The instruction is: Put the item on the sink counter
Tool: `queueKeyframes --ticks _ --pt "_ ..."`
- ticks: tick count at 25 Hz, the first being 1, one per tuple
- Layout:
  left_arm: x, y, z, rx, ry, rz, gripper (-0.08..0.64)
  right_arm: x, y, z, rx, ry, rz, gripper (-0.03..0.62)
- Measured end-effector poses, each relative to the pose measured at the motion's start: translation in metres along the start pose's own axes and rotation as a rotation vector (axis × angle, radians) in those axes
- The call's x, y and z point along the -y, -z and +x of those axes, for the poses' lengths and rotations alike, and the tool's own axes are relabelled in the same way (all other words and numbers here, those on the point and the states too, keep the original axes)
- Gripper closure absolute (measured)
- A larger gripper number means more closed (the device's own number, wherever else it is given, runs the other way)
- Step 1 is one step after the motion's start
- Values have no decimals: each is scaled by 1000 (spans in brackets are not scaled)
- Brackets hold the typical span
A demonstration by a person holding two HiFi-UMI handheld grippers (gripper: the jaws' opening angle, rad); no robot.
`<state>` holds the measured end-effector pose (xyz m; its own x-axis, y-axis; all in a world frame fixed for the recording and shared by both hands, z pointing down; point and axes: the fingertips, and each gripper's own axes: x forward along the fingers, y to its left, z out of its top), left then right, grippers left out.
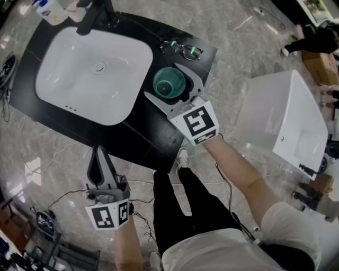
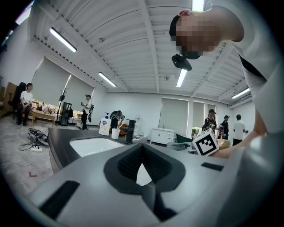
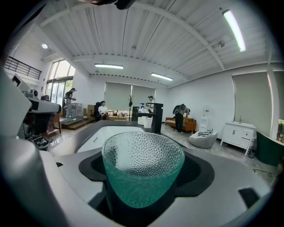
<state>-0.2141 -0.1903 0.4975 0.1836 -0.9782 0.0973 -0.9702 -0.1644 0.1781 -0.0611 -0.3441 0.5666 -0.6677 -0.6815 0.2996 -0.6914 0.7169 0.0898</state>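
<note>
Green dimpled glass forms the cup (image 1: pixel 169 82), pinched upright between the jaws of the right gripper (image 1: pixel 167 82) over the black table (image 1: pixel 143 138), at 3 o'clock of the white sink basin (image 1: pixel 95 69). No view shows whether its base touches the tabletop. The right gripper view looks into the cup (image 3: pixel 142 173) and shows only its own pebbled wall, with a jaw against each side. The basin shows only its drain. A pair of glasses (image 1: pixel 180 50) lies just beyond the cup at 12 o'clock, close to the upper jaw. A black faucet (image 1: pixel 98 16) stands at the basin's 12 o'clock, with a soap bottle (image 1: pixel 50 10) at 11. The left gripper (image 1: pixel 98 151) hangs off the table at 7 o'clock above the marble floor (image 1: pixel 47 159), jaws pressed together on nothing. A white tub (image 1: pixel 288 124) stands well apart at 3 o'clock. Only the left gripper view shows the left gripper (image 2: pixel 143 150) pointing across the table toward the right gripper's marker cube (image 2: pixel 206 142), with people standing far behind.
</note>
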Motion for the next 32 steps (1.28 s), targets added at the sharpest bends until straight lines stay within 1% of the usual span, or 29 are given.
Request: queueKeyframes --ticks 7,16,21,25,29,32 --pt "4 2 -4 0 7 -2 561 -1 2 -9 5 7 11 195" --pt "12 -2 -13 7 15 4 561 3 2 -25 -3 36 16 196" --pt "18 -5 -21 18 13 -3 560 3 2 -35 -18 42 -14 196" --pt "21 -14 -29 33 7 2 560 0 -3 -48 -19 51 -6 196" --pt "25 -22 -40 56 -11 5 561 -6 -4 -61 -37 49 -39 196" --pt "28 -27 -46 68 -25 3 560 -11 -12 -66 -31 46 -47 196"
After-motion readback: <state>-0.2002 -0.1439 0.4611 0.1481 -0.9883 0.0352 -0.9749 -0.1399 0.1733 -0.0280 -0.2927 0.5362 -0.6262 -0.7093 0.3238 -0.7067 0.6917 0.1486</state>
